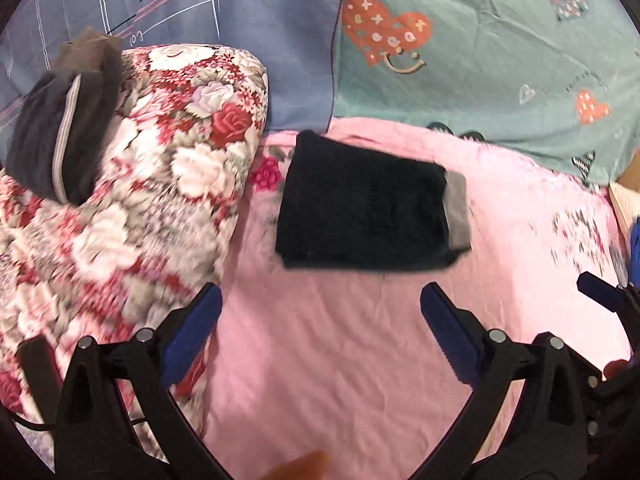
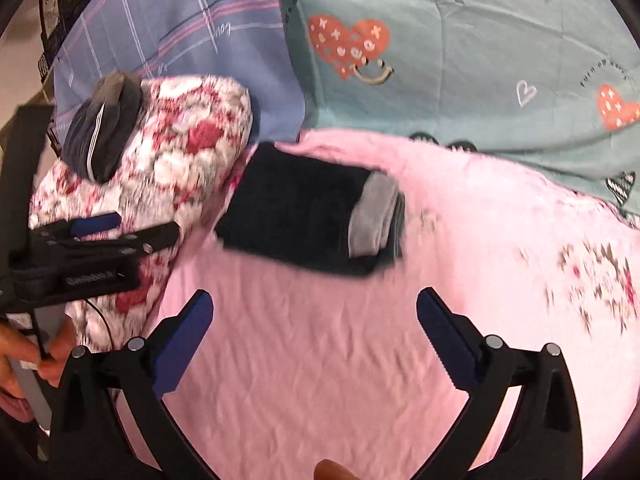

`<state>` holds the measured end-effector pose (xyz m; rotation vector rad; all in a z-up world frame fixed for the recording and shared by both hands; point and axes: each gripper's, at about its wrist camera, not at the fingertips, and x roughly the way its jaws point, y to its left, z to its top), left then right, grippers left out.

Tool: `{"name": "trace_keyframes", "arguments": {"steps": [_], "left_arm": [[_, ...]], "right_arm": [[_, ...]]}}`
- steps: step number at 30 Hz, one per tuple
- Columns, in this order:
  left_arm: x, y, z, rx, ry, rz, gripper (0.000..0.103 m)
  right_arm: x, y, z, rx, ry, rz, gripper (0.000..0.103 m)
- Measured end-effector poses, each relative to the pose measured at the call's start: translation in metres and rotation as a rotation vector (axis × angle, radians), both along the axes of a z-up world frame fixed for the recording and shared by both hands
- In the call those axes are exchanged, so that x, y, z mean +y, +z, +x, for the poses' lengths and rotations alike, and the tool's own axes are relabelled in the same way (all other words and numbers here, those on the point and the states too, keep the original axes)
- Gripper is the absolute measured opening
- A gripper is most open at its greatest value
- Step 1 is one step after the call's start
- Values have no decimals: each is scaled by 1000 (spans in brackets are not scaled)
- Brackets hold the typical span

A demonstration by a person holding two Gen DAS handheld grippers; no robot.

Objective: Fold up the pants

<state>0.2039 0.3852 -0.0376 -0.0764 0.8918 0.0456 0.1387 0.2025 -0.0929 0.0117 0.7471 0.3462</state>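
Note:
The dark pants (image 1: 362, 212) lie folded into a compact rectangle on the pink sheet (image 1: 340, 360), with a grey cuff band at the right end. They also show in the right wrist view (image 2: 296, 216). My left gripper (image 1: 320, 300) is open and empty, hovering just short of the pants' near edge. My right gripper (image 2: 314, 312) is open and empty, also a little short of the pants. The left gripper shows from the side in the right wrist view (image 2: 120, 228), over the floral quilt. One tip of the right gripper shows at the left wrist view's right edge (image 1: 600, 288).
A rolled floral quilt (image 1: 140, 200) rises at the left, with another folded dark garment (image 1: 64, 128) on top. A blue plaid cover (image 1: 240, 20) and a teal heart-print cover (image 1: 500, 60) lie behind. A cardboard-like edge (image 1: 628, 192) sits far right.

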Motion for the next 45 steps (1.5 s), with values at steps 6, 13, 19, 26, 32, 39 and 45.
{"name": "trace_keyframes", "arguments": {"steps": [6, 13, 19, 26, 32, 39, 45], "left_arm": [[-3, 2, -46, 1, -18, 23, 101], [-3, -5, -73, 35, -21, 45, 101], [-4, -3, -84, 34, -26, 51, 101], [-6, 1, -93, 26, -34, 61, 101], [-5, 1, -98, 29, -38, 61, 101], [-7, 3, -101, 22, -49, 62, 101], [-10, 3, -100, 21, -58, 64, 101]], "right_arm": [[6, -10, -43, 19, 10, -27, 102], [11, -18, -65, 41, 12, -34, 102], [15, -15, -76, 27, 18, -41, 102], [14, -12, -83, 20, 9, -42, 102], [14, -9, -88, 9, 6, -42, 102], [9, -5, -91, -2, -11, -40, 102], [8, -4, -92, -3, -12, -39, 102]]}}
